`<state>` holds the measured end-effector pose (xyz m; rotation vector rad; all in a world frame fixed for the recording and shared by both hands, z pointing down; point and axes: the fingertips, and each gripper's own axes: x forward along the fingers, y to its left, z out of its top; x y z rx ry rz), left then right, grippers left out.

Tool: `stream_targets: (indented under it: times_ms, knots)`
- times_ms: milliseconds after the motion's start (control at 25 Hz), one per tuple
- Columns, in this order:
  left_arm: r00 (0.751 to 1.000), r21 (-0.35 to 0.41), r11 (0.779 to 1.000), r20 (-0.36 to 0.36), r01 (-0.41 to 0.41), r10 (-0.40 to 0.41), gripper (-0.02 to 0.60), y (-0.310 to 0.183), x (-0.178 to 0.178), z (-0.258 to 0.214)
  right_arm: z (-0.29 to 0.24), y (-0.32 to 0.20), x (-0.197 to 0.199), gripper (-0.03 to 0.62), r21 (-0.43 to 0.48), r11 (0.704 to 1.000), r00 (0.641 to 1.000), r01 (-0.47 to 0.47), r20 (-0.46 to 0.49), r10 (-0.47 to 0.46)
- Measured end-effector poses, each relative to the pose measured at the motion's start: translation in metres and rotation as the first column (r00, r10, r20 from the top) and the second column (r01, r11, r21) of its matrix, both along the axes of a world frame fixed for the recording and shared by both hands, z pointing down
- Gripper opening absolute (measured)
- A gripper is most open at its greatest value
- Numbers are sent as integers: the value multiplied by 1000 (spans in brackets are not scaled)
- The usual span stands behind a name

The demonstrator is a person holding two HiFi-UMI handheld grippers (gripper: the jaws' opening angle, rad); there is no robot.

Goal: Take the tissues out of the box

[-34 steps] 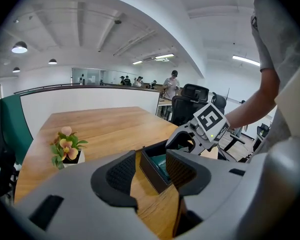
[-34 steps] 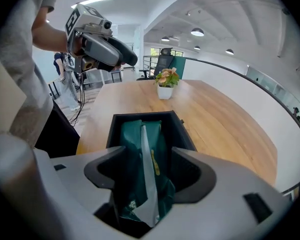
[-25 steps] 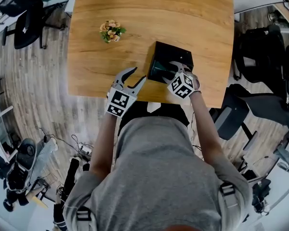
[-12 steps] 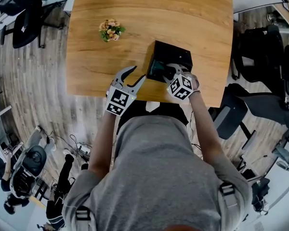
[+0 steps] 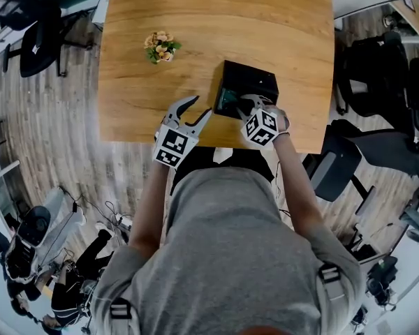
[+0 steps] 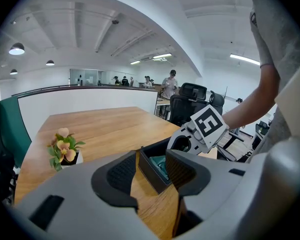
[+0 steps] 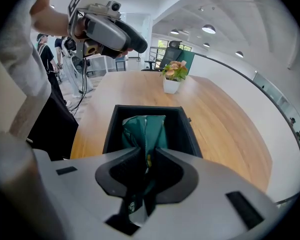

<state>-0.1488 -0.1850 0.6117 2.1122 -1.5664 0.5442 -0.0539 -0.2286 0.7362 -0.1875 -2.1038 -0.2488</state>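
A black open-topped box [image 5: 255, 82] stands near the table's front edge, with a dark green tissue pack [image 7: 145, 126] upright inside it. My right gripper [image 7: 146, 159] reaches down into the box [image 7: 185, 129]. Its jaws have just been closing, and the pads now pinch the top of the pack. In the head view the right gripper [image 5: 243, 105] sits over the box's near side. My left gripper [image 5: 202, 106] stands open just left of the box, nothing between its fingers. The left gripper view shows the box corner [image 6: 146, 171] and a bit of the pack [image 6: 161, 165] beyond the left gripper [image 6: 151, 166].
A small white pot of flowers [image 5: 161, 46] stands on the wooden table [image 5: 195, 19] to the left of the box and further back. Office chairs [image 5: 377, 82] stand on the floor to the right, another chair [image 5: 38, 37] at the left. The person's torso is at the table's front edge.
The right gripper's jaws have narrowed over the box and closed onto the green pack. The left gripper has stayed where it was.
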Motion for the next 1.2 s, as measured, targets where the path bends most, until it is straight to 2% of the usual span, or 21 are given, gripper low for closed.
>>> stream_targets:
  times_ms: [560,840,1200]
  knots:
    - [1000,30,999,12,-28,28,196,3,6,-12,-24,-14,13,63,67,995,995,-75,66,71]
    - [999,51,998,26,-49,48,195,2,13,-21,-40,-16,18,52,107,989,988,-104,127,90]
    - [998,76,996,31,-51,49,192,4,18,-33,-69,-24,20,40,106,979,964,-175,222,149]
